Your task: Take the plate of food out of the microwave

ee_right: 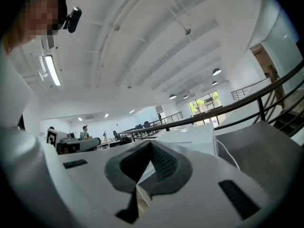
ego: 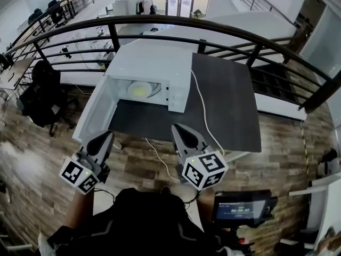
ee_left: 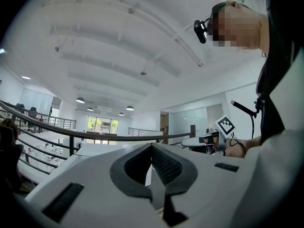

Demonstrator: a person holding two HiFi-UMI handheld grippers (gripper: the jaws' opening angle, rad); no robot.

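The white microwave (ego: 152,68) stands on a dark table (ego: 229,105), its door (ego: 96,111) swung open toward the left. Inside it sits a white plate (ego: 143,90) with pale yellow food. Both grippers hover short of the table's near edge, pointing level at the microwave. My left gripper (ego: 108,135) is in front of the open door, jaws together and holding nothing (ee_left: 152,146). My right gripper (ego: 176,127) is level with the microwave's right end, also shut and holding nothing (ee_right: 152,144). The microwave (ee_right: 190,134) shows past the right jaws.
A white cable (ego: 200,103) runs from the microwave across the table and off its near edge between the grippers. A black curved railing (ego: 213,28) runs behind the table. A black chair (ego: 42,95) is at the left, and a screen device (ego: 242,207) at lower right.
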